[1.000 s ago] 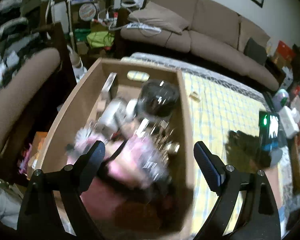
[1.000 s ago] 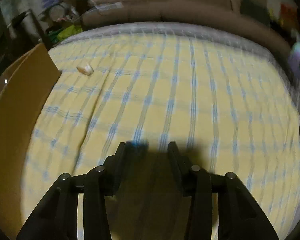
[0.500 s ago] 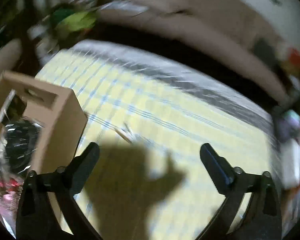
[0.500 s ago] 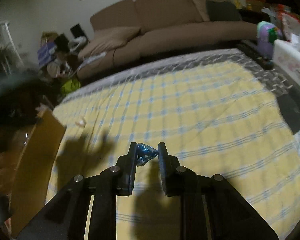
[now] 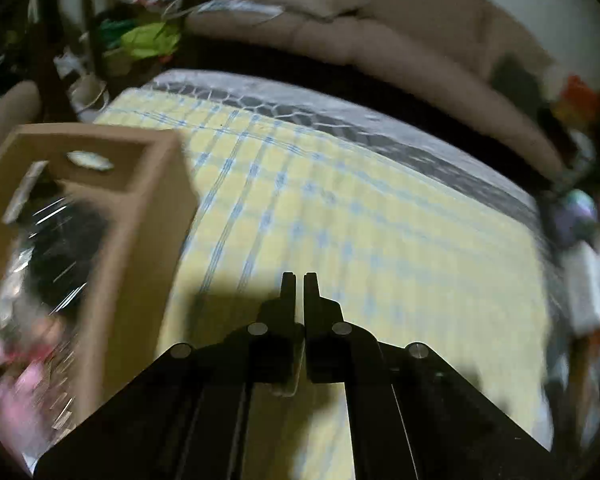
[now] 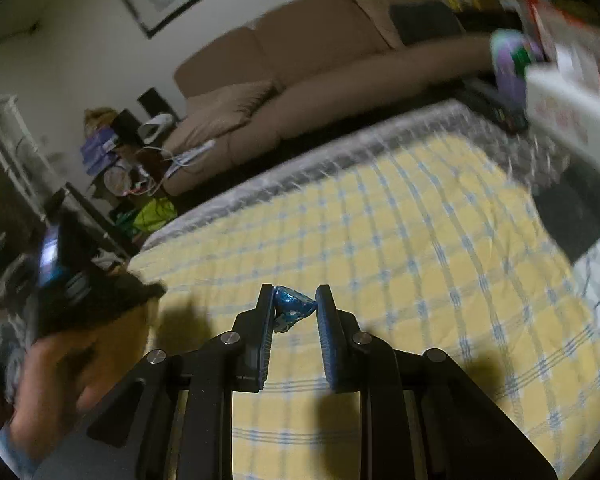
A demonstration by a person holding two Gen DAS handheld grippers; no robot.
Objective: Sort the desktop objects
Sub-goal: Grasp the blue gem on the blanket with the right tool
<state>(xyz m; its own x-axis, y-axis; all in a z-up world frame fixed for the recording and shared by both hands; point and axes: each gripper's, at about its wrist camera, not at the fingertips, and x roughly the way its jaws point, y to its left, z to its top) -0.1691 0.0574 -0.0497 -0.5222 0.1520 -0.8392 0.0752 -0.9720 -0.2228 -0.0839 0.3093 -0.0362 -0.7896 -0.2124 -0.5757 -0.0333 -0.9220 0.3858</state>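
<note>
Over the yellow checked cloth (image 5: pixel 380 240), my left gripper (image 5: pixel 299 282) points down just right of the brown box (image 5: pixel 140 220). Its jaws are closing, with the tips almost together and nothing visible between them. The box holds a black round thing (image 5: pixel 64 248) and pink items (image 5: pixel 16 396), all blurred. My right gripper (image 6: pixel 292 300) hangs above the cloth (image 6: pixel 420 260), shut on a small crumpled blue wrapper (image 6: pixel 294 307). At the left of the right wrist view, a hand (image 6: pixel 80 356) carries the other gripper's body (image 6: pixel 68 280).
A brown sofa (image 6: pixel 300 64) runs along the far side of the table. A white box (image 6: pixel 572 112) and a purple item (image 6: pixel 508 60) stand at the right edge, with a dark patch (image 6: pixel 572 208) beside them. Clutter (image 5: pixel 148 40) lies beyond the box.
The left gripper swung from above the box out over the cloth, and its wide jaws came together. The right gripper rose from the cloth with the blue wrapper between its fingers.
</note>
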